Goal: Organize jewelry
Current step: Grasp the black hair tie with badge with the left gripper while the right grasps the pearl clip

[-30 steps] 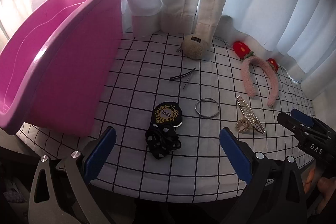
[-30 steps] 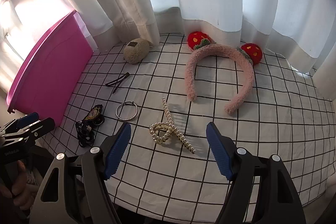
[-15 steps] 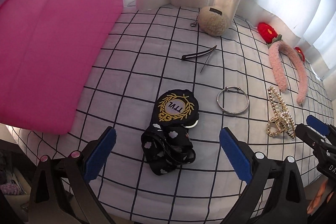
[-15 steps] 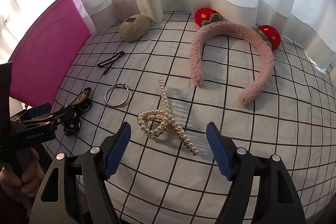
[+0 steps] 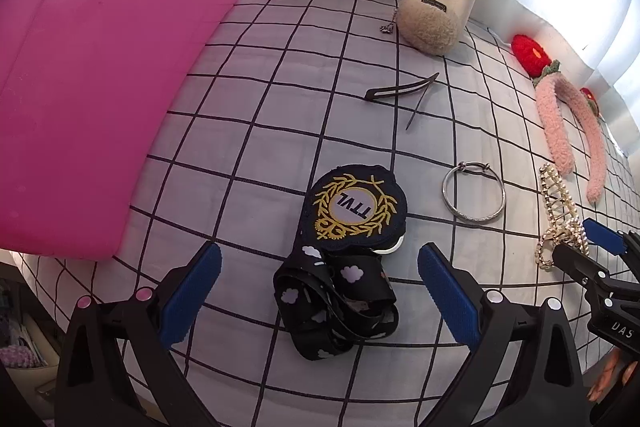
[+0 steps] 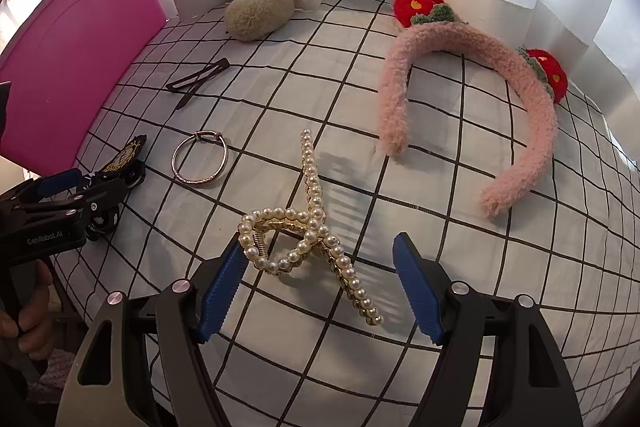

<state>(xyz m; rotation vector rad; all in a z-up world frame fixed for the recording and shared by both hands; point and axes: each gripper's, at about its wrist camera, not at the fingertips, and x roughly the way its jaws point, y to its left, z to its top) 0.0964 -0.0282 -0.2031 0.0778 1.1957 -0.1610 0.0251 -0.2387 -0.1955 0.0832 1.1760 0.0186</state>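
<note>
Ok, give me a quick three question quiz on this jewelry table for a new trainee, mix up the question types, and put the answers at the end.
1. True or false: the right gripper is shut on the pearl hair claw.
2. Multiple choice: what lies between the left gripper fingers? A) silver bangle B) black cloud-print strap C) pink fuzzy headband
3. Fill in: the tall container at the left edge of the checked cloth is a ____ bin.

Key
1. False: its jaws stand open around the claw.
2. B: the black cloud-print strap, beside the TVL patch; the silver bangle and pink fuzzy headband lie elsewhere.
3. Pink: the pink bin.
</note>
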